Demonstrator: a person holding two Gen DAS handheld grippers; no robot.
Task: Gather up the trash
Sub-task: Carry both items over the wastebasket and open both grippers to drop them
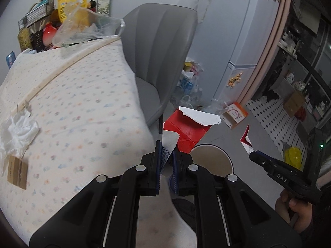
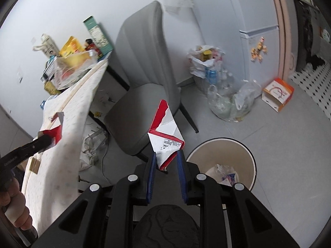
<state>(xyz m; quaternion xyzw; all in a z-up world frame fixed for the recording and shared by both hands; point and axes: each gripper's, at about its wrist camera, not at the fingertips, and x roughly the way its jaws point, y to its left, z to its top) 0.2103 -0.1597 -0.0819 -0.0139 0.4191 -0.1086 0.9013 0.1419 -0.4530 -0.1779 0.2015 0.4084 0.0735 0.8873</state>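
Both grippers carry torn red-and-white packaging. Left gripper [image 1: 166, 155] is clamped on a torn red-and-white paper piece [image 1: 191, 125], which sticks forward past the fingertips, long axis away from the camera, beyond the tabletop [image 1: 72, 103] edge and above the floor. Right gripper [image 2: 166, 161] has its jaws partly apart around a folded red-and-white carton scrap [image 2: 165, 132]; contact looks loose, hard to tell how firm the hold is. The scrap stands upright from the jaws. Trash bin [image 2: 222, 161] sits on the floor just right of and below the right gripper, open top, wrappers already inside. Right gripper is nearer the bin; likely next move is a short shift right and release. More litter remains on the tabletop: crumpled tissue [image 1: 16, 128].
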